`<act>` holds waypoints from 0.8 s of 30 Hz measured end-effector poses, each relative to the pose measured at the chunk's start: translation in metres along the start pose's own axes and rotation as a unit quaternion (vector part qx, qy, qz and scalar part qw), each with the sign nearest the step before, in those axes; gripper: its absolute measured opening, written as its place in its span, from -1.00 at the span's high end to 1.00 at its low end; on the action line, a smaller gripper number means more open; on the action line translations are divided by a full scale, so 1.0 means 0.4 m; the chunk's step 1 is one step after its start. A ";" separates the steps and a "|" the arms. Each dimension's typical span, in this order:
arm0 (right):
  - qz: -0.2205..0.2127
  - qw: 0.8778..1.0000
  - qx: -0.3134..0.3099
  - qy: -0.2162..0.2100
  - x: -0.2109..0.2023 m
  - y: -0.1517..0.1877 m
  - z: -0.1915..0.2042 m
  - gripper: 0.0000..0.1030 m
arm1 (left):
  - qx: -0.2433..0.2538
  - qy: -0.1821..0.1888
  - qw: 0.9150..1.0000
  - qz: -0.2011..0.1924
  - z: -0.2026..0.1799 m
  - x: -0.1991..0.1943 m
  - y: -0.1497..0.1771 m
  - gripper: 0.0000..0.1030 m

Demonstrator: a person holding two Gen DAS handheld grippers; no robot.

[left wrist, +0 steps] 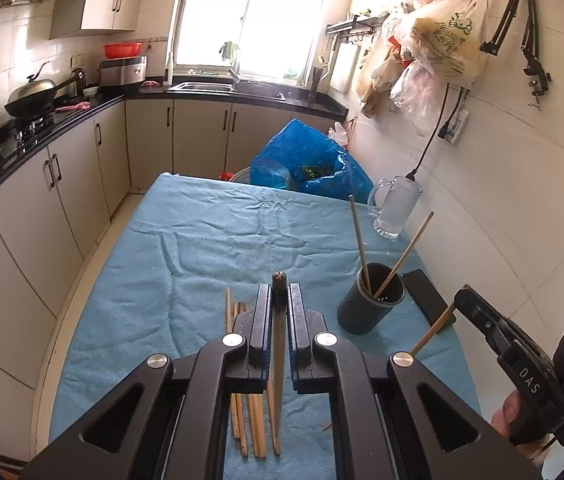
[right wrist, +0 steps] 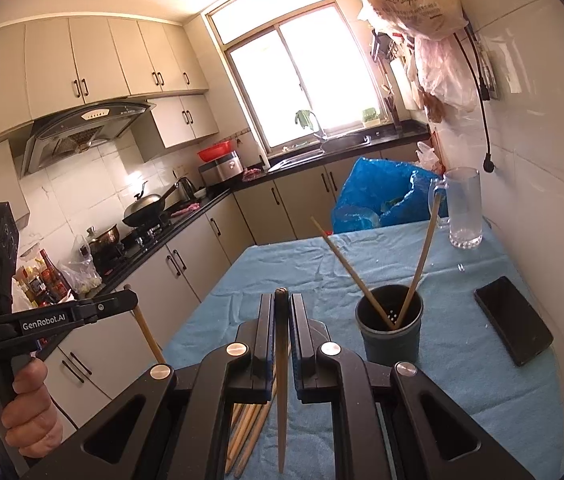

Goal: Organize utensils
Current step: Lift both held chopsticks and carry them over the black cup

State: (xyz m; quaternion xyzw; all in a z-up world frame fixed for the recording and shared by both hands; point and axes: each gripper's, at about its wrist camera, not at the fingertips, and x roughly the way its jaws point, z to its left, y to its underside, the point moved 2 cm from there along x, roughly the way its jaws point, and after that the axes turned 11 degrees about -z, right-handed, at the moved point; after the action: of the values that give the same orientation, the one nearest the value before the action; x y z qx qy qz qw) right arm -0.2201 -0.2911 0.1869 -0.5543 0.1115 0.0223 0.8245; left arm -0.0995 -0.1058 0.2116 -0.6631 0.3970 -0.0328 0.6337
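My left gripper [left wrist: 279, 292] is shut on a wooden chopstick [left wrist: 278, 364], held above the blue cloth. Several loose chopsticks [left wrist: 248, 420] lie on the cloth below it. My right gripper [right wrist: 281, 304] is shut on another chopstick [right wrist: 281, 392], left of the dark utensil cup [right wrist: 389, 332]. The cup also shows in the left wrist view [left wrist: 367, 304]. Two chopsticks [right wrist: 419, 256] stand in it. The right gripper shows in the left wrist view [left wrist: 461, 300] with its chopstick, just right of the cup. The left gripper shows at the left of the right wrist view [right wrist: 130, 300].
A black phone [right wrist: 513, 320] lies on the blue cloth [right wrist: 461, 360] right of the cup. A glass mug [right wrist: 463, 208] stands at the table's far right by the wall. A blue bag [left wrist: 309, 160] sits beyond the table's far edge. Kitchen counters [left wrist: 62, 120] run along the left.
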 end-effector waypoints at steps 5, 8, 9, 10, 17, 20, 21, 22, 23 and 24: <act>-0.014 1.000 0.006 0.004 -0.016 -0.035 -0.015 0.85 | 0.013 0.007 1.000 -0.005 -0.031 0.014 -0.028 0.87; -0.028 1.000 0.007 0.012 -0.029 -0.061 -0.028 0.85 | 0.018 0.010 1.000 -0.005 -0.052 0.027 -0.046 0.87; -0.032 0.999 0.008 0.014 -0.032 -0.071 -0.032 0.85 | 0.019 0.011 1.000 -0.006 -0.059 0.032 -0.055 0.87; -0.036 0.999 0.008 0.016 -0.035 -0.080 -0.034 0.85 | 0.020 0.012 1.000 -0.006 -0.065 0.036 -0.062 0.87; -0.078 0.996 0.007 0.034 -0.058 -0.168 -0.057 0.85 | 0.034 0.026 0.999 -0.014 -0.122 0.059 -0.133 0.87; -0.089 0.995 0.007 0.044 -0.058 -0.200 -0.070 0.85 | 0.033 0.040 0.999 -0.015 -0.151 0.066 -0.166 0.87; -0.095 0.994 0.008 0.047 -0.058 -0.214 -0.075 0.85 | 0.034 0.042 0.998 -0.016 -0.158 0.070 -0.175 0.87; -0.099 0.994 0.007 0.051 -0.056 -0.224 -0.080 0.85 | 0.035 0.043 0.998 -0.018 -0.169 0.072 -0.187 0.87; -0.103 0.993 0.006 0.055 -0.054 -0.235 -0.087 0.85 | 0.036 0.045 0.998 -0.019 -0.177 0.072 -0.194 0.87; -0.107 0.992 0.006 0.061 -0.051 -0.248 -0.093 0.85 | 0.039 0.049 0.998 -0.022 -0.191 0.076 -0.209 0.87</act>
State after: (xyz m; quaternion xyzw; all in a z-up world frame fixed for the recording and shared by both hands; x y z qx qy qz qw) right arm -0.2298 -0.3615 0.2677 -0.5586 0.1017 -0.1008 0.8169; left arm -0.0802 -0.1953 0.2850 -0.6439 0.4115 -0.0947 0.6380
